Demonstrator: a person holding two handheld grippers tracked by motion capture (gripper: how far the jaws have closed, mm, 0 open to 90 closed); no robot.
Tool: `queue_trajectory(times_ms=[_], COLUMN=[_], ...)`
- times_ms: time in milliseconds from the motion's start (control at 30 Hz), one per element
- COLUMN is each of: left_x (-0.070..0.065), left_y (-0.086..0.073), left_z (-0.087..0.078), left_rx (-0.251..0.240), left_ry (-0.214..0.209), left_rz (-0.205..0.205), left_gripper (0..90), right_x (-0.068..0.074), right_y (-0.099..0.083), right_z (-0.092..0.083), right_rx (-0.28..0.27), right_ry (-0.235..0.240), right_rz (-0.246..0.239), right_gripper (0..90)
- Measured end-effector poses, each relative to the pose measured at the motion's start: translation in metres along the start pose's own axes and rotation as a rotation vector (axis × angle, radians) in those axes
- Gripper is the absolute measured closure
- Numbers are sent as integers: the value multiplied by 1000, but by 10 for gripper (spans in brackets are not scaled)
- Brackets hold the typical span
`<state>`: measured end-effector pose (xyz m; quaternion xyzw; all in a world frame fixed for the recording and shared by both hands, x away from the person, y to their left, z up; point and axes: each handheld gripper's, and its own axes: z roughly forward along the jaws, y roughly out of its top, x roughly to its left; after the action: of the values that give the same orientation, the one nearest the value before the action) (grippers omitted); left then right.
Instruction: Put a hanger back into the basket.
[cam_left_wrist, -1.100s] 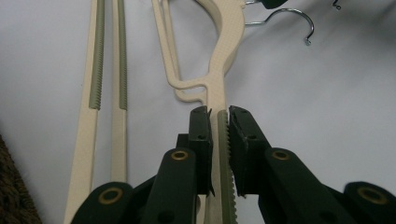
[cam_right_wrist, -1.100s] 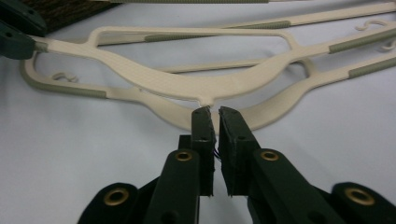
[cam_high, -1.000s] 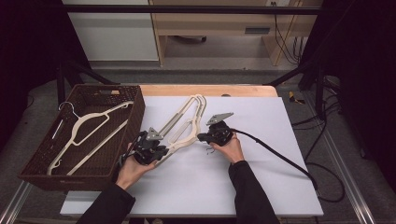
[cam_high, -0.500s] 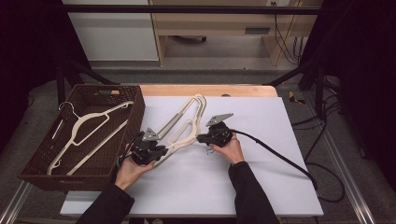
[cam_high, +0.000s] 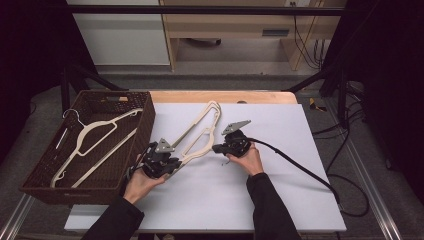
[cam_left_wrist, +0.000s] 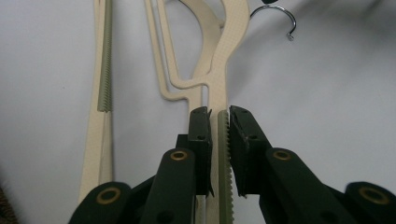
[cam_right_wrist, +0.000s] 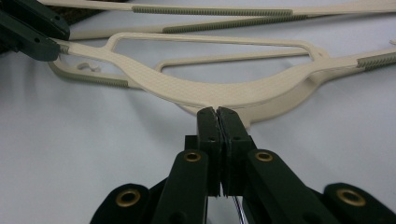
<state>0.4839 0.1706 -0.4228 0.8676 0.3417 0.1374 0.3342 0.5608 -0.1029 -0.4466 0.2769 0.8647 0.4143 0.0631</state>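
Observation:
Two cream plastic hangers (cam_high: 200, 135) lie stacked on the white table. My left gripper (cam_high: 175, 162) is shut on the end of the upper hanger's arm; the green ribbed strip (cam_left_wrist: 223, 154) runs between its pads (cam_left_wrist: 201, 126). My right gripper (cam_high: 216, 148) is at that hanger's neck (cam_right_wrist: 219, 95). Its jaws have just been closing and are now pressed together, with the thin metal hook wire (cam_right_wrist: 236, 205) between them. The hook's curved end (cam_left_wrist: 280, 14) is visible in the left gripper view. The lower hanger's arm (cam_left_wrist: 105, 70) lies beside it on the table.
A dark wicker basket (cam_high: 142, 125) stands at the table's left edge and holds another cream hanger (cam_high: 95, 135). The right gripper's black cable (cam_high: 300, 167) trails off to the right. A wooden strip (cam_high: 225, 96) runs along the table's far edge.

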Motion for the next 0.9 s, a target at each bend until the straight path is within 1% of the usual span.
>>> queue_trajectory(times_ms=[67,100,133,167,200,233,267,300,367,433,467,500,533,600,633,667,700,733,800,867,900], left_x=[-2,-3,-4,-5,-6,-7,-9,-11,-16,-21,-23,-24,-26,-28,-28,-29,-30,-31,-33,-34,-33], left_y=[1,1,1,2,4,6,8,10,16,21,23,26,29,34,36,37,38,39,39,39,39], left_z=[2,3,4,5,5,5,6,8,12,18,21,25,29,38,42,47,50,54,61,67,69], left_rx=[19,24,26,24,21,19,5,-7,-18,-28,-26,-22,-19,-1,10,3,6,12,29,15,30], left_ry=[5,12,22,29,34,40,52,63,82,99,96,95,95,97,96,94,93,92,104,108,115], left_rz=[13,25,35,43,53,70,81,85,109,132,142,147,152,158,172,168,167,176,191,189,199], left_gripper=[790,786,762,716,686,628,587,535,454,408,392,383,371,365,362,364,369,373,385,411,422], right_x=[1,2,2,3,3,4,4,6,7,9,9,10,11,12,14,14,15,16,17,18,18], right_y=[0,0,0,0,0,-1,-2,-2,-2,-1,-1,-1,-1,0,0,0,0,0,0,-1,-1], right_z=[-1,-1,-1,-2,-1,0,0,1,0,-1,-2,-3,-4,-6,-7,-8,-9,-9,-9,-9,-10], right_rx=[7,6,10,21,30,31,42,35,31,27,23,20,19,21,20,29,25,21,20,17,17], right_ry=[-8,-12,-14,-14,-14,-23,-23,-30,-29,-34,-35,-32,-37,-38,-46,-48,-46,-46,-44,-42,-40], right_rz=[8,4,7,14,4,13,4,15,13,26,21,16,27,16,27,23,22,24,30,21,16], right_gripper=[889,889,889,889,888,888,888,888,888,888,888,887,887,887,887,887,887,887,887,886,886])
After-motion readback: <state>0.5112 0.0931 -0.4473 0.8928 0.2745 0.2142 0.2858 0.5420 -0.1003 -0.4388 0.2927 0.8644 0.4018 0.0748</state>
